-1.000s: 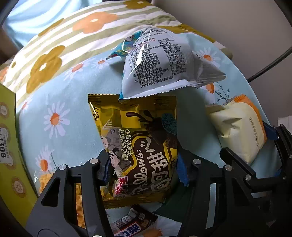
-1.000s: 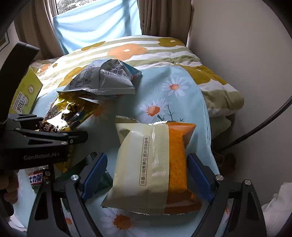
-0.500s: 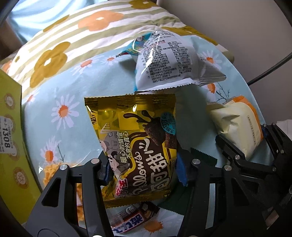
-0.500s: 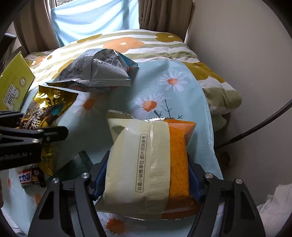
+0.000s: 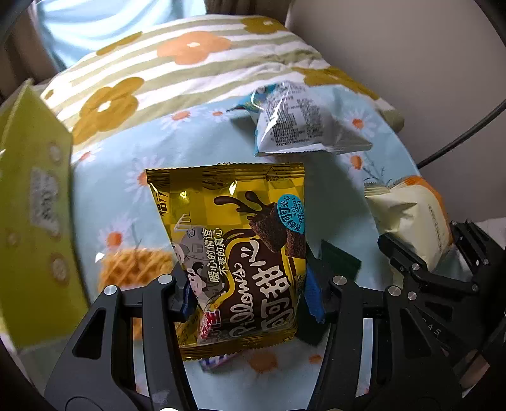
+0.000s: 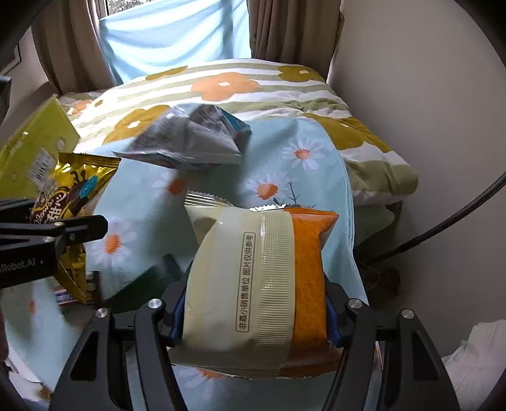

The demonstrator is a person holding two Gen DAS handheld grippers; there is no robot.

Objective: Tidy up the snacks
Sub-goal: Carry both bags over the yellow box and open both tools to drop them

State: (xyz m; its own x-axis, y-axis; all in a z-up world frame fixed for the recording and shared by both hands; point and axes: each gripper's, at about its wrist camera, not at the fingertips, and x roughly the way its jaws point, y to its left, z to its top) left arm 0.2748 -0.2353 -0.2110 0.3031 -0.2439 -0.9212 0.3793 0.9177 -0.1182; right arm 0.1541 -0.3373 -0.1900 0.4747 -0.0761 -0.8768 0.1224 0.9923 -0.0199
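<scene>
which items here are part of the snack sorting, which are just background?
In the job:
- gold chocolate snack bag, in the left claw
- cream and orange packet, right claw closing on it
- silver bag, lying loose
- yellow-green box

Background:
- floral bedding
- curtains
- black cable

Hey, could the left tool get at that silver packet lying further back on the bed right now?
Probably not yet. The left tool is shut on the gold packet, so it has no free grip. The path over the bedspread to the silver packet looks free.

Glossy foil packet [image 5: 240, 253], matt cotton bedspread [image 5: 104, 189]
</scene>
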